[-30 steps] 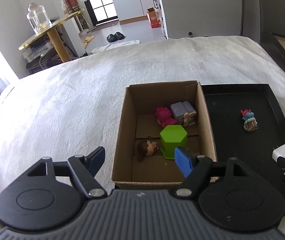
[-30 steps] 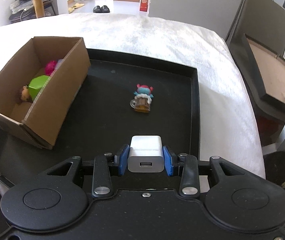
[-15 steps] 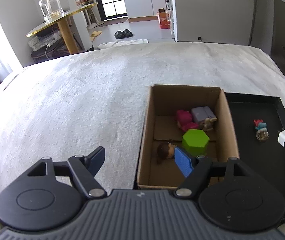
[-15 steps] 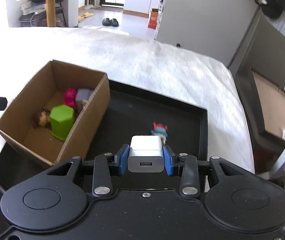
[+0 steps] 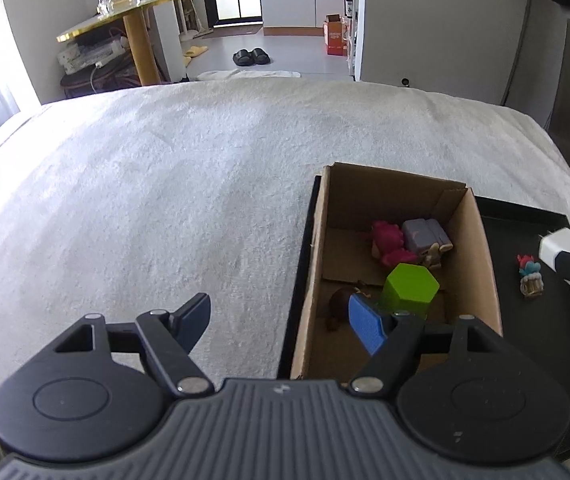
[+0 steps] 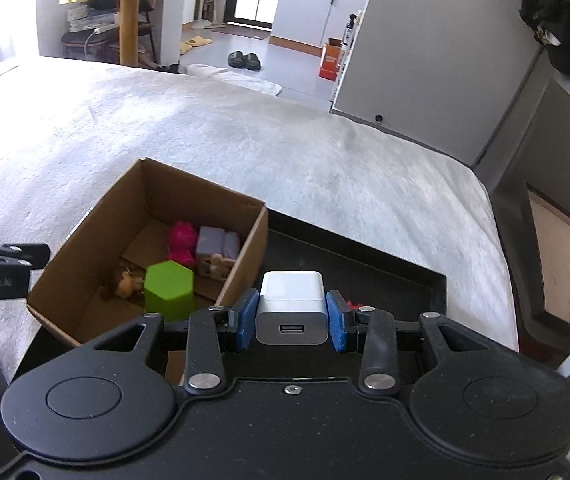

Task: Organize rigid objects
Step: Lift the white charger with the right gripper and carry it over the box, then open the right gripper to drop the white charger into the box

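My right gripper (image 6: 291, 320) is shut on a white USB charger (image 6: 292, 306), held above the black tray (image 6: 365, 264) just right of the cardboard box (image 6: 97, 216). The charger also shows at the right edge of the left wrist view (image 5: 563, 248). The box (image 5: 481, 256) holds a green hexagonal block (image 5: 409, 286), a pink toy (image 5: 389, 240), a grey-purple block (image 5: 425, 234) and a small brown figure (image 5: 339, 302). A small figurine with red and teal hair (image 5: 529, 276) stands on the tray (image 5: 525, 216). My left gripper (image 5: 281, 318) is open and empty, near the box's left front corner.
The box and tray rest on a grey-white plush bed cover (image 5: 165, 180). A round gold-topped table (image 5: 133, 8) with glass jars stands beyond the bed. A dark flat panel (image 6: 557, 216) leans off the bed's right side.
My right gripper has lifted the charger and swung left toward the box; the figurine is now mostly hidden behind it. My left gripper has drifted left and back, staying open.
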The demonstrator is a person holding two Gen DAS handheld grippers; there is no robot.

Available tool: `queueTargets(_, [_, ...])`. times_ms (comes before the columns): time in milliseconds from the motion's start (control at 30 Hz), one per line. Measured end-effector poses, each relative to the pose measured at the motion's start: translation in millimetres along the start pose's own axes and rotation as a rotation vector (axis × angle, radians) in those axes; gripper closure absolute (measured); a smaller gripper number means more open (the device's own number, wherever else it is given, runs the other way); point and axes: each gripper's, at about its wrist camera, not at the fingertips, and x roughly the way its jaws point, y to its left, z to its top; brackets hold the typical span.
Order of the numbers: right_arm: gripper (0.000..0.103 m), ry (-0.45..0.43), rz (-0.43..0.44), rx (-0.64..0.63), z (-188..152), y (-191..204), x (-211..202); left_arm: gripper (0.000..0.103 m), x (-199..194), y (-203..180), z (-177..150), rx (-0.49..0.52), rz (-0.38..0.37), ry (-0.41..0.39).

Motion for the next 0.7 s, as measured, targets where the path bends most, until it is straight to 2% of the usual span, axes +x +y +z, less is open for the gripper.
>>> queueTargets(333, [0.067, 0.002, 0.015, -0.048, 23.4, 23.1, 13.2, 0.035, 17.8, 1.4, -1.7, -0.036, -0.064, 0.028])
queueTargets(467, [0.067, 0.005, 0.028, -0.077, 31.0, 34.5, 19.9, 0.043, 26.4, 1.6, -2.8, -0.039, -0.083, 0.047])
queueTargets(700, [0.067, 0.012, 0.071, -0.108, 44.7, 53.2, 34.9, 0.064, 37.8, 15.9, -2.4, -0.103, -0.078, 0.083])
